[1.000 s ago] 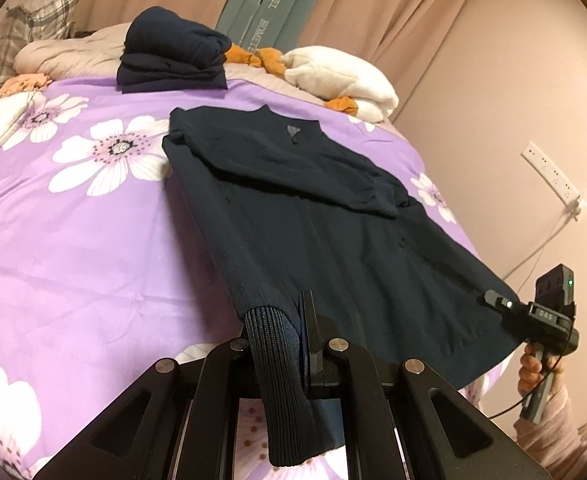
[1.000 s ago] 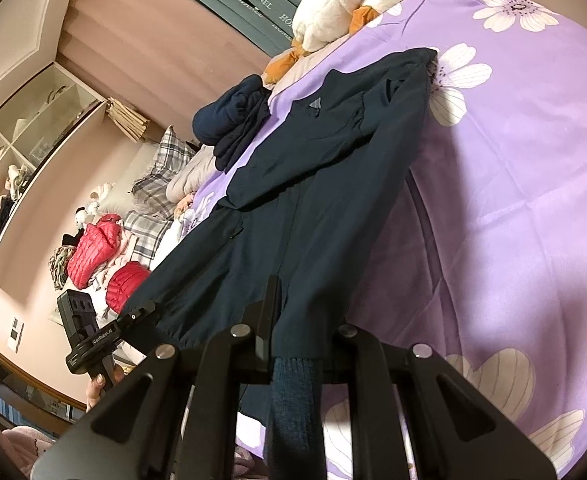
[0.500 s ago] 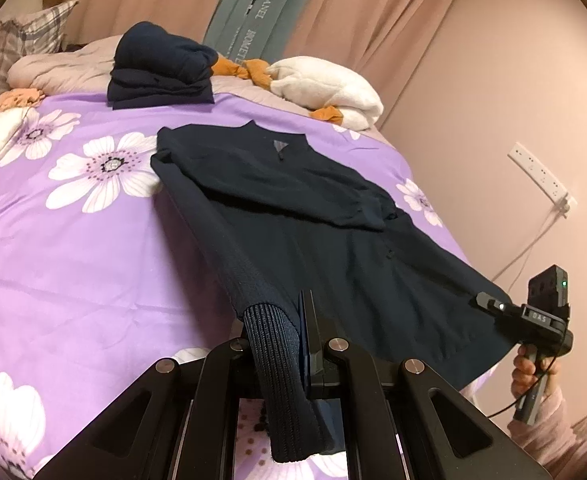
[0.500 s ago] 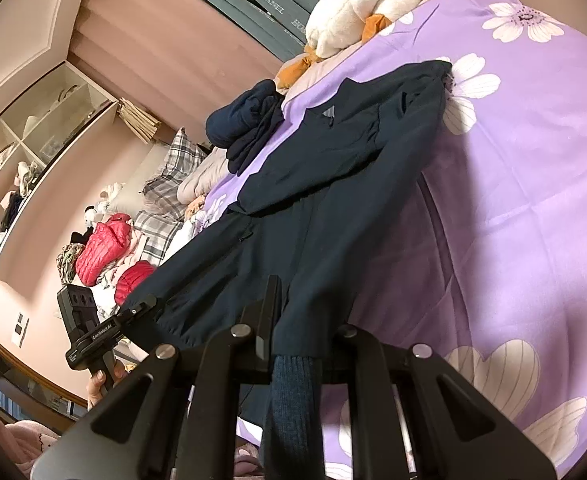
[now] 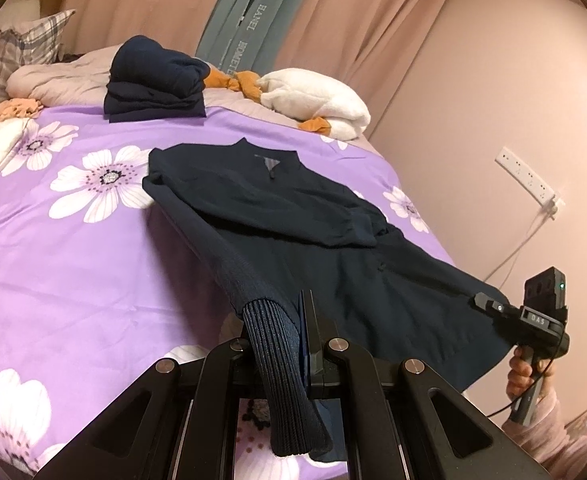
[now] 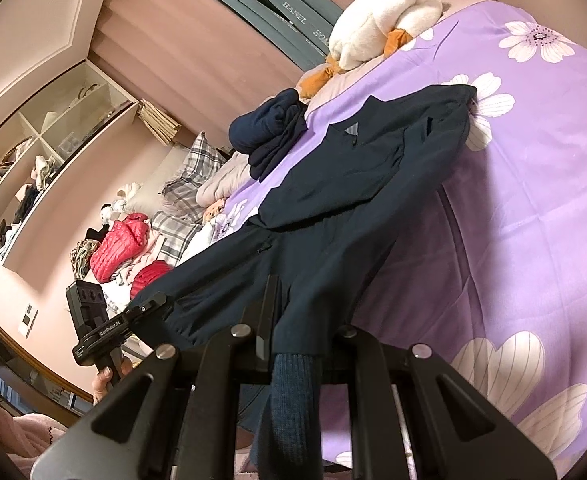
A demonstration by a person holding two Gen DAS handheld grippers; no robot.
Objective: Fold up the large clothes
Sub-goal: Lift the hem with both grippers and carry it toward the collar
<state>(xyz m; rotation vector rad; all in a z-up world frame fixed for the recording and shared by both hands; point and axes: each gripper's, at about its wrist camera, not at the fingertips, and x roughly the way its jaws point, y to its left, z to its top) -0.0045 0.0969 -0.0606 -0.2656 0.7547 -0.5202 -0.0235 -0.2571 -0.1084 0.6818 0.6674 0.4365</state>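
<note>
- The left gripper [image 5: 293,336], black with two fingers, is clamped tight on the ribbed hem corner of a dark navy zip-neck sweater [image 5: 293,216]; the ribbed band hangs down over its frame.
- The right gripper [image 6: 293,340], of the same make, pinches the opposite hem corner, and the ribbing droops between its fingers.
- In the left wrist view the right gripper [image 5: 489,306] shows at the far right, gripped by a hand [image 5: 523,376] in a pale pink sleeve.
- The sweater's lower half is lifted off the bed and stretched taut between the two grippers; its collar and shoulders lie flat on the purple bedspread printed with white flowers [image 5: 73,248], with one sleeve folded across the chest.
- Beyond the collar sits a stack of folded dark navy clothes [image 5: 155,80].
- Near that, by the pink curtain, lies a white plush toy with orange parts [image 5: 313,100].
- A white power strip [image 5: 529,178] is fixed to the pink wall at the right.
</note>
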